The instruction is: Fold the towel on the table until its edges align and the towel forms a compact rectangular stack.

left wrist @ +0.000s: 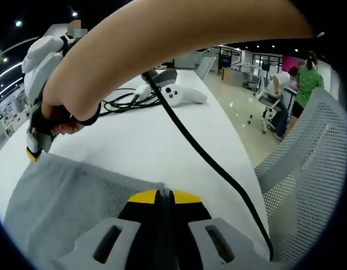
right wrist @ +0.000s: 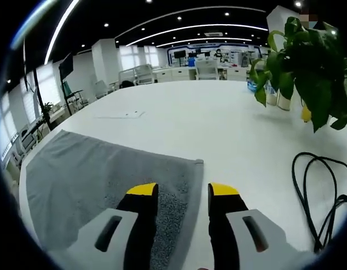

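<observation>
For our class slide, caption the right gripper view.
Open right tongs straddle the grey towel's edge on a white table.

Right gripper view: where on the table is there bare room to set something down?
The white table is bare between the grey towel and the potted plant, and on toward its far edge, apart from a flat sheet. It is crowded on the right, where looped black cable lies below the plant.

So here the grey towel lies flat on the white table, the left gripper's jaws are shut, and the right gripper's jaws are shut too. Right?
Not quite: the right gripper is open, its jaws apart over the grey towel's edge, as the right gripper view shows. The left gripper is shut, and the towel lies flat on the white table.
</observation>
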Motion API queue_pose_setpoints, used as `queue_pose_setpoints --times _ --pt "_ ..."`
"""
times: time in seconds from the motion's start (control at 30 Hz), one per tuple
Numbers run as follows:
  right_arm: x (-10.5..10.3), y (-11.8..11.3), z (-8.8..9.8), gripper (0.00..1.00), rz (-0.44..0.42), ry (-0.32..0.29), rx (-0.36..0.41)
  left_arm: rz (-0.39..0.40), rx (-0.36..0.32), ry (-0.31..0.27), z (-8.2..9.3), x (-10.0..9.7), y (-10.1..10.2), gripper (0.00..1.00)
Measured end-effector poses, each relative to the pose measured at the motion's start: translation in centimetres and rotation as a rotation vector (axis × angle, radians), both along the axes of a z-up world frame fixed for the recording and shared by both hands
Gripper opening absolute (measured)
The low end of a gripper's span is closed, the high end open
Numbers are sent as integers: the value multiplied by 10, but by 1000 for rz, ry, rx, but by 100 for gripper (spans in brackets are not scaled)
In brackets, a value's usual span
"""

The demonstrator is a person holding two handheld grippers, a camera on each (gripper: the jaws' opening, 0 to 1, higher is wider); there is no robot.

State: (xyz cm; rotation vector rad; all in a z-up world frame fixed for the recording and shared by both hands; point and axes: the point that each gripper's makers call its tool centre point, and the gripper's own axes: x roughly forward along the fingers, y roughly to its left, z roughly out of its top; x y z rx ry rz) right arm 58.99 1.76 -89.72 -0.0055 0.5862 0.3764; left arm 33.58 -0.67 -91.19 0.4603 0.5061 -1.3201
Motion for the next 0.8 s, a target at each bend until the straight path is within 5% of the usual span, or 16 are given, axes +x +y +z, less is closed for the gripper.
queue_pose_setpoints --times 0.57,0.6,0.8 --pt "15 -8 -17 16 -66 15 -40 0 -13 27 0 1 0 8" --pt "19 -8 -13 13 -51 -32 -54 -1 -13 27 0 1 0 8" --pt "21 -1 -19 6 -26 -79 -59 17 -18 28 0 1 1 8"
